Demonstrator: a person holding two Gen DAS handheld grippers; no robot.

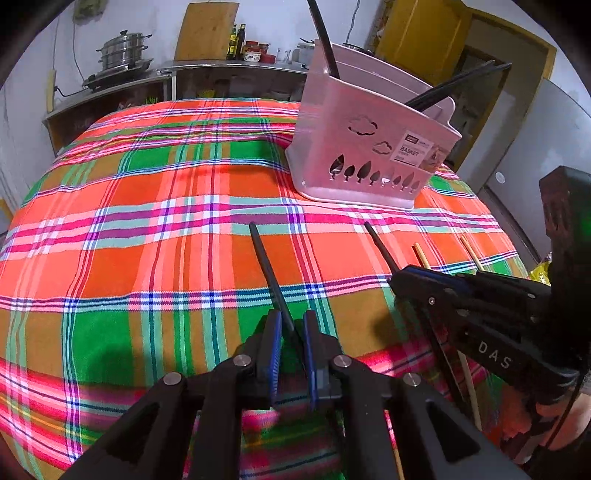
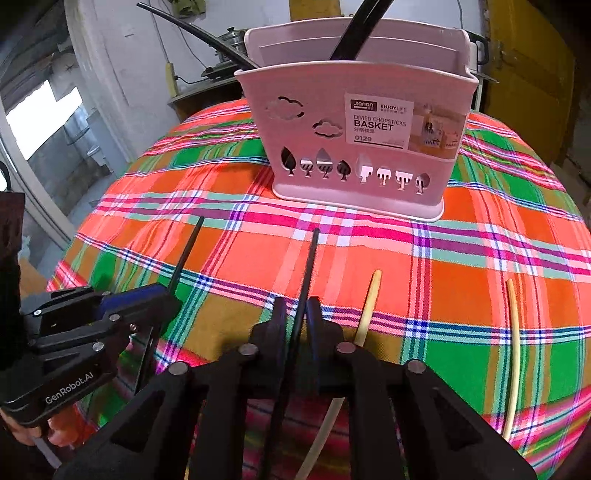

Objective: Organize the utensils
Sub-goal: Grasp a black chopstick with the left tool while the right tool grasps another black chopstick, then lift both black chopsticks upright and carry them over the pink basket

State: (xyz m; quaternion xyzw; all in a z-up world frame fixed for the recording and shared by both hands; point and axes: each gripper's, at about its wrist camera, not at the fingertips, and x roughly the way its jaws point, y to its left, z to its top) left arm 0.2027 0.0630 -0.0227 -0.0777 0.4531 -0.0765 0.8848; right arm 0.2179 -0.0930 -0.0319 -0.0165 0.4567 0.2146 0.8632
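Note:
A pink chopsticks basket (image 1: 369, 147) (image 2: 369, 155) stands on the plaid tablecloth and holds several black chopsticks (image 1: 325, 40). My left gripper (image 1: 291, 325) is shut on a black chopstick (image 1: 266, 258) that lies pointing toward the basket. My right gripper (image 2: 297, 314) is shut on another black chopstick (image 2: 310, 269). The right gripper also shows in the left wrist view (image 1: 397, 277), and the left gripper in the right wrist view (image 2: 173, 295). Two pale wooden chopsticks (image 2: 369, 302) (image 2: 513, 350) lie to the right of it.
The plaid tablecloth (image 1: 147, 221) covers a round table. A counter with a steel steamer pot (image 1: 122, 51), bottles (image 1: 236, 40) and a cutting board (image 1: 207, 29) stands behind. A yellow door (image 2: 532, 74) is at the right.

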